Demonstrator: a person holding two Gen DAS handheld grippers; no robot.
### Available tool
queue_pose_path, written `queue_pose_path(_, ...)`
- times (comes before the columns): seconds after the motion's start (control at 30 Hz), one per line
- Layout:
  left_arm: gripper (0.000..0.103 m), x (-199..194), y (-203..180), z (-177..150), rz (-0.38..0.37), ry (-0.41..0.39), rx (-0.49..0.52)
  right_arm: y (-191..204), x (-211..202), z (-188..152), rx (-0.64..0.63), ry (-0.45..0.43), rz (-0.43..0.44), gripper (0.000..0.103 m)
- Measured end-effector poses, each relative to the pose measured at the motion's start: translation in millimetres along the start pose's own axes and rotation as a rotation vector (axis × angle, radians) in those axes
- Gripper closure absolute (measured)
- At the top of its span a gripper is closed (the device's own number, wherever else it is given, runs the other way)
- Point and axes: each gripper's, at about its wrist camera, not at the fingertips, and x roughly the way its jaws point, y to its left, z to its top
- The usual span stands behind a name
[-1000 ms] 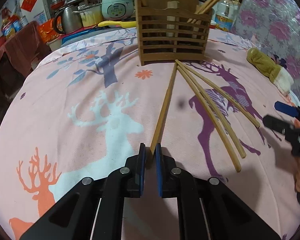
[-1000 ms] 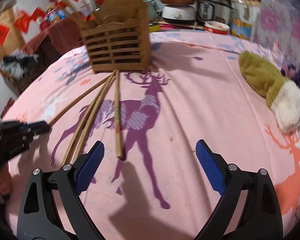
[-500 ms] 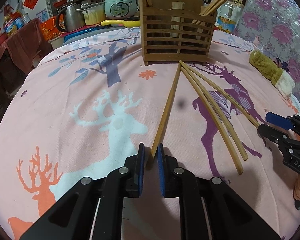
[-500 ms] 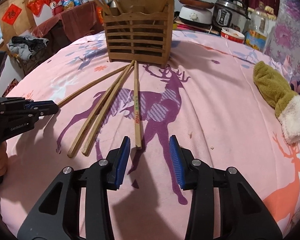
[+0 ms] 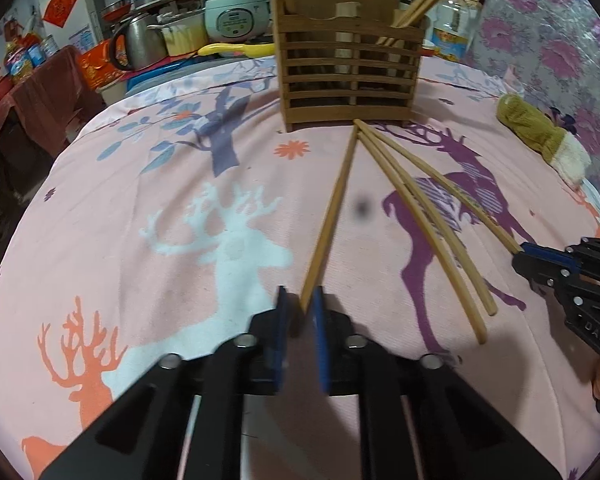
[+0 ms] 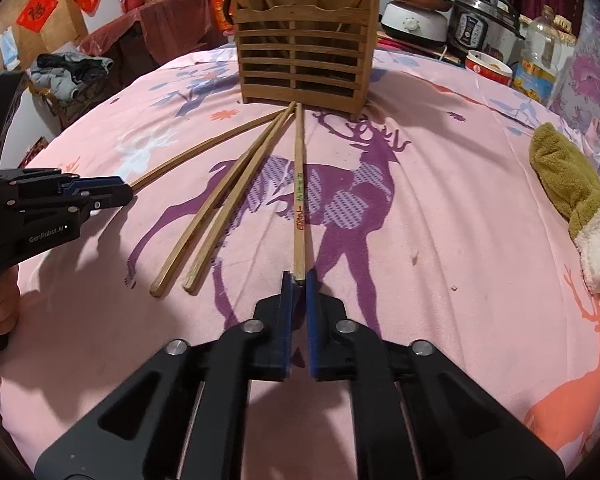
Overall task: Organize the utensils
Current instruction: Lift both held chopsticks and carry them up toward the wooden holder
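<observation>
Several wooden chopsticks lie fanned out on the pink deer-print cloth, tips toward a slatted wooden utensil holder [image 5: 350, 68] that also shows in the right wrist view [image 6: 304, 60]. My left gripper [image 5: 300, 306] is shut on the near end of the leftmost chopstick [image 5: 332, 208]. My right gripper [image 6: 299, 280] is shut on the near end of the rightmost chopstick [image 6: 299, 184], the one with printed writing. Two more chopsticks [image 6: 224, 204] lie loose between them. The holder has chopsticks standing in it.
A green and white plush mitt [image 6: 572, 192] lies at the right on the cloth. Behind the table's far edge stand rice cookers [image 6: 484, 28], a kettle [image 5: 136, 42], bottles and a bowl. A dark red cloth-covered stand [image 5: 40, 112] is at the left.
My right gripper moved forward over the rightmost chopstick's end and closed from wide open to shut on it. My left gripper stayed shut on its chopstick and barely moved.
</observation>
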Motion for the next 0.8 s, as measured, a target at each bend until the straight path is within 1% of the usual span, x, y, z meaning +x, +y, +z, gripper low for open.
queue_pose_path(0.07, 0.094, -0.6, -2.5, -0.6, 0.005, -0.004, 0.012, 1.3, -0.6, -0.2, -0.005, -0.002, -0.002, 0.096)
queue_pose_path(0.17, 0.094, -3.8, -2.2, -0.2, -0.007, -0.015, 0.007, 0.9, -2.8, -0.4, 0.0, -0.009, 0.003, 0.096)
queue_pose_path(0.23, 0.095, -10.3, -0.6, 0.8, -0.007, -0.041, -0.002, 1.9, -6.3, 0.1, -0.006, -0.022, 0.002, 0.096)
queue_pose_path(0.43, 0.097, -37.5, 6.9, 5.4, -0.009, -0.141, -0.04, 1.4, -28.8, 3.7, 0.002, -0.112, 0.001, 0.096)
queue_pose_path(0.67, 0.097, -55.3, 18.8, 9.1, -0.045, -0.197, -0.095, -12.1, -51.5, 9.2, 0.065, -0.213, 0.014, 0.097)
queue_pose_path(0.8, 0.098, -64.8, 21.7, 8.8, -0.057, -0.233, -0.105, -14.0, -61.7, 10.8, 0.083, -0.266, 0.023, 0.097)
